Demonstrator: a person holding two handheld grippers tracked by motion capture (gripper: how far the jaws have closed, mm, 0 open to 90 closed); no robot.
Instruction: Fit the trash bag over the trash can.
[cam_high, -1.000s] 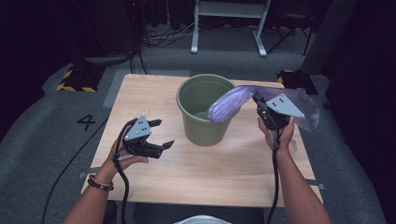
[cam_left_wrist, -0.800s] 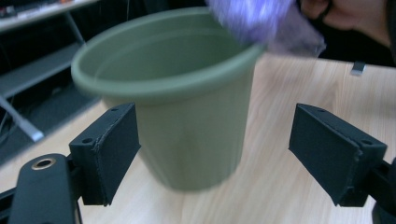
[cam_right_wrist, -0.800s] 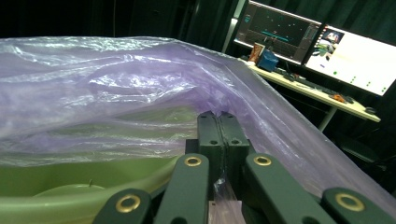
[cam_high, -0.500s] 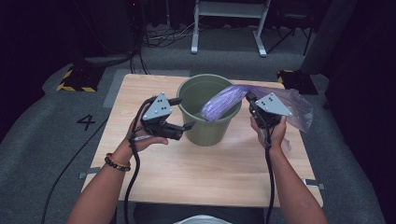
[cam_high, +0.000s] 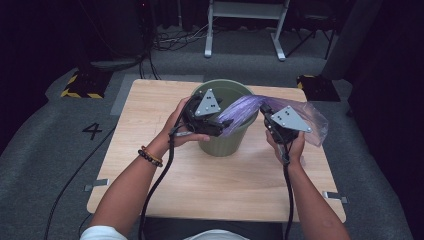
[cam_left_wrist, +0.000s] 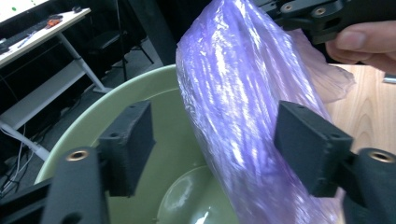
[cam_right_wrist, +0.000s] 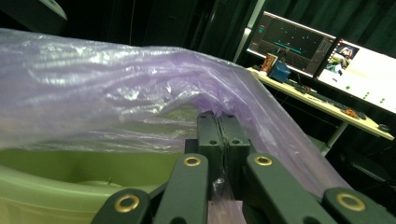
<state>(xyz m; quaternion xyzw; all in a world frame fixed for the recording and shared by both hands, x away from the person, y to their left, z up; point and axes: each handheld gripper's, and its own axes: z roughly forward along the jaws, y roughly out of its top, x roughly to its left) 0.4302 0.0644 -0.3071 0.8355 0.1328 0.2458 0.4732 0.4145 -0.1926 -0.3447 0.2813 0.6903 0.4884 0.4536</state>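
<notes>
Our right gripper (cam_high: 268, 121) is clamped on the purple plastic bag (cam_high: 240, 107) over the green bin (cam_high: 227, 142) near the table's (cam_high: 150, 165) far edge; our left gripper (cam_high: 220, 126), jaws apart and just closing, straddles the bag.

the bin (cam_high: 225, 142) stands on the table (cam_high: 165, 175), the bag (cam_high: 240, 111) draped over its rim.

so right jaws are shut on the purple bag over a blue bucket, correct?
Not blue: the bucket is green, as the high view shows. The rest holds: the right gripper has its jaws shut on the purple bag over the bucket.
</notes>
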